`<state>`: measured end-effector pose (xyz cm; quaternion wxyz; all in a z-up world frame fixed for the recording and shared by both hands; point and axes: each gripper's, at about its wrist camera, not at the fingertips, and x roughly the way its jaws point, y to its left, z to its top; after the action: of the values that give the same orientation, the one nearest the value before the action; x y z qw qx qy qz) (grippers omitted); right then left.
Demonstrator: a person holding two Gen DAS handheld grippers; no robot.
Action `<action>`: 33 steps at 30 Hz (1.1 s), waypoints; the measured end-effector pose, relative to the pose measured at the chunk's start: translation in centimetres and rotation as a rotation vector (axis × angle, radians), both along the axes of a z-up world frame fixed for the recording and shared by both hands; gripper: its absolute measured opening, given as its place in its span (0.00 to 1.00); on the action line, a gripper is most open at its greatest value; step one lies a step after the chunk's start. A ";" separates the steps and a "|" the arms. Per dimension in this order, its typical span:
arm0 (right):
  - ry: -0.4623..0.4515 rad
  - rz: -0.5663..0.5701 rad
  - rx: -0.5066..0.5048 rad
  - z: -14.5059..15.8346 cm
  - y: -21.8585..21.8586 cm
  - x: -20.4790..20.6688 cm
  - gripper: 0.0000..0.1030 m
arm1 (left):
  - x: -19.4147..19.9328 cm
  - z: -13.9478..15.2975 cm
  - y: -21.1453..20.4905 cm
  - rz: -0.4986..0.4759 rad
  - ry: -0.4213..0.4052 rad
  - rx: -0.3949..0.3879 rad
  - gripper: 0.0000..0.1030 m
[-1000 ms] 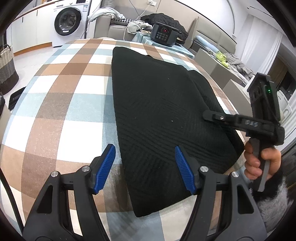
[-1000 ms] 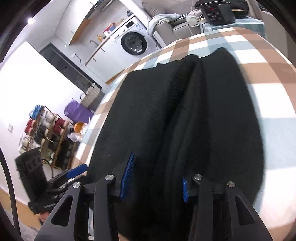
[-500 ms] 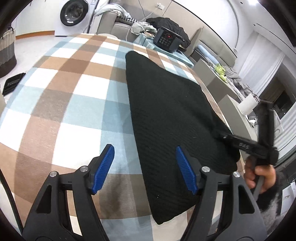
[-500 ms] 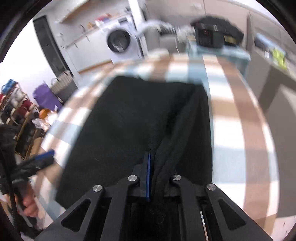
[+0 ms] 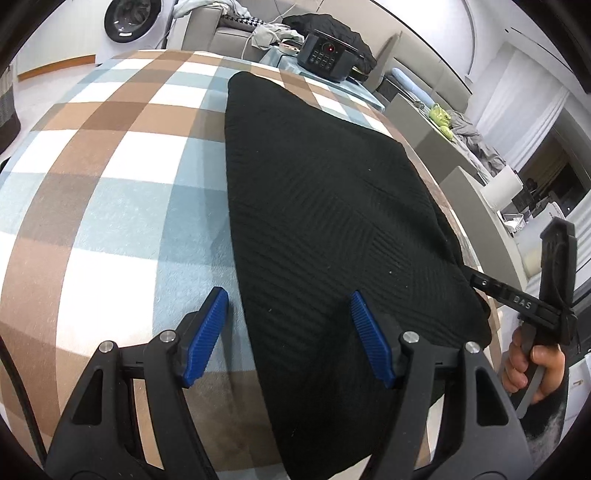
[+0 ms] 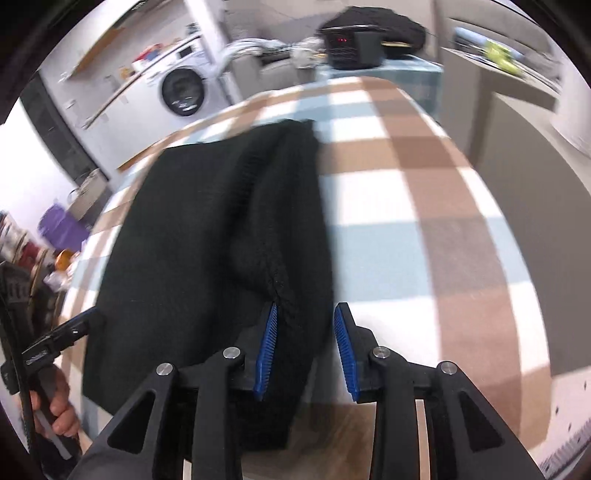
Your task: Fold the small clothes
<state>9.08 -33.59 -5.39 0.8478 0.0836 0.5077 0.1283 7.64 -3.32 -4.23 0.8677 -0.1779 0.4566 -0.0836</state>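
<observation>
A black knit garment [image 5: 325, 206] lies folded lengthwise on the checked table cover [image 5: 122, 206]. My left gripper [image 5: 288, 332] is open over its near left edge, the left pad over the cover, the right pad over the cloth. My right gripper [image 6: 306, 350] is open, blue pads either side of the garment's near right edge fold [image 6: 291, 291]. The garment [image 6: 207, 236] fills the left centre of the right wrist view. The right gripper also shows in the left wrist view [image 5: 476, 282] at the garment's right edge.
A black appliance with a red display [image 5: 328, 55] stands beyond the table's far end. A washing machine [image 6: 183, 92] and sofa with clothes [image 5: 236, 26] lie behind. The table's right edge [image 6: 517, 221] drops off near the garment.
My right gripper shut on the garment's right edge half a second ago and has now opened again. The left gripper moved slightly left and stayed open.
</observation>
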 end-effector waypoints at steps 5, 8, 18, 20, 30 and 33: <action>-0.030 -0.003 0.067 0.4 -0.5 -0.5 0.31 | 1.1 -0.2 -0.2 -0.002 -0.013 -0.021 0.58; -0.020 -0.002 0.080 -0.1 -0.4 -0.4 0.31 | 1.8 -0.5 -0.1 0.030 -0.020 -0.010 0.27; 0.005 0.086 0.084 -0.2 3.0 -1.8 0.29 | 2.4 -0.1 4.6 0.123 -0.026 0.040 0.13; 0.016 0.138 0.088 0.0 4.1 -2.2 0.29 | 2.3 0.2 5.6 0.128 -0.019 0.018 0.14; -0.074 -0.004 0.197 2.6 4.1 5.2 0.31 | 1.1 2.6 4.3 0.108 -0.092 0.057 0.52; -0.061 -0.034 0.205 2.2 4.9 8.2 0.32 | 0.9 2.9 3.4 0.094 -0.098 0.064 0.53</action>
<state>17.29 -28.67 -3.16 0.8519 0.1744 0.4645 0.1677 8.51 0.09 -1.34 0.8971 -0.1671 0.4073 -0.0365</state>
